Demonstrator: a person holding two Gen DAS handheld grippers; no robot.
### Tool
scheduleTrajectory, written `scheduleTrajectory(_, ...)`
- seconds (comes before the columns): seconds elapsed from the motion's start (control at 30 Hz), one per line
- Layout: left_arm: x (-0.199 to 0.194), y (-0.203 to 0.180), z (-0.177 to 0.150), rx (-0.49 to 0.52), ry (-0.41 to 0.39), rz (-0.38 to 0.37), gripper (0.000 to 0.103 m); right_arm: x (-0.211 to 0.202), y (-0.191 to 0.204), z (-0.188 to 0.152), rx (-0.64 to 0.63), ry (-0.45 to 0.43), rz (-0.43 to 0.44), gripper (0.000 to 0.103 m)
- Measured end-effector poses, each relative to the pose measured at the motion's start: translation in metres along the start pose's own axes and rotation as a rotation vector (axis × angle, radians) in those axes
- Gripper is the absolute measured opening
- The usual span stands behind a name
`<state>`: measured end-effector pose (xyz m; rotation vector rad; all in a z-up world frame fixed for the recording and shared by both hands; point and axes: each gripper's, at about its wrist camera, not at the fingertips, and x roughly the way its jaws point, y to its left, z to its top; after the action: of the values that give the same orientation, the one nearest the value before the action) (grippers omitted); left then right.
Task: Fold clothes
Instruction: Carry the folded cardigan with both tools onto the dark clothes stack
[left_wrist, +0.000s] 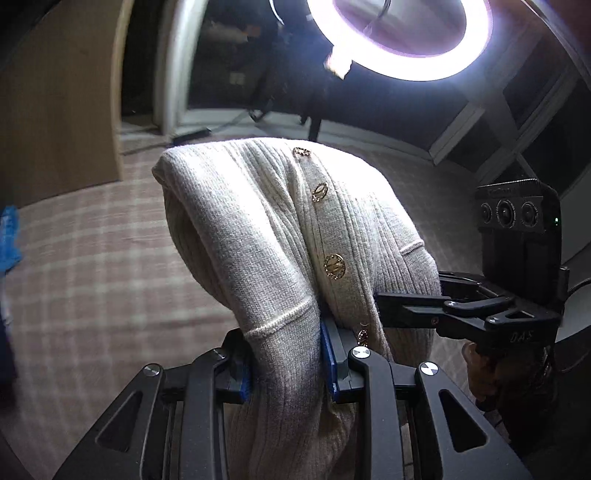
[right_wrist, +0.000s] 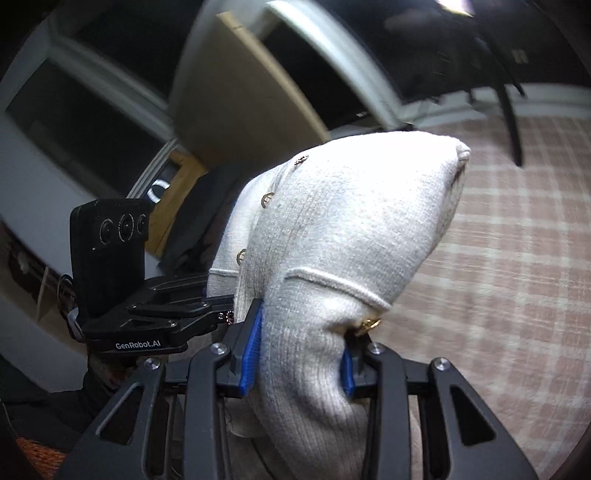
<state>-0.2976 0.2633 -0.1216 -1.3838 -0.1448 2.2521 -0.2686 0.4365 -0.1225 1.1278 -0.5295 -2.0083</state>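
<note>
A cream ribbed knit cardigan (left_wrist: 266, 229) with gold buttons (left_wrist: 334, 266) is bunched and lifted above the checked surface. My left gripper (left_wrist: 288, 365) is shut on a fold of it between the blue pads (left_wrist: 328, 362). My right gripper (right_wrist: 301, 354) is shut on the same cardigan (right_wrist: 351, 229), its blue pads (right_wrist: 253, 350) pressing the knit. In the left wrist view the right gripper (left_wrist: 391, 302) reaches into the cloth from the right. In the right wrist view the left gripper (right_wrist: 218, 299) comes in from the left. The two grips sit close together.
A pink and white checked cover (left_wrist: 103, 266) lies under the cardigan, also seen in the right wrist view (right_wrist: 498, 258). A ring light (left_wrist: 402, 40) glows overhead. A wooden panel (left_wrist: 55, 110) stands at the back left. Something blue (left_wrist: 9, 240) lies at the left edge.
</note>
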Motion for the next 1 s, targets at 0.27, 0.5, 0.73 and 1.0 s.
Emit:
scheduleTrajectory(0.27,-0.098,0.018,-0.045,-0.031,-0.119,0.078,0.026,0.016,0.098,-0.01,-0.142,0.005,0.056,0.034)
scheduleTrajectory(0.5,-0.161,0.075,-0.071,-0.04,-0.178,0.123,0.026,0.065,0.177,-0.013,-0.208,0.011,0.084,0.034)
scheduleTrajectory(0.73,-0.243,0.175,-0.091,-0.031,-0.226,0.154,0.026,0.154,0.268,-0.003,-0.236,-0.007,0.114,0.034)
scheduleTrajectory(1.0,-0.314,0.304,-0.066,-0.011,-0.229,0.189,0.027,0.265,0.357,0.038,-0.243,-0.027,0.105,0.034)
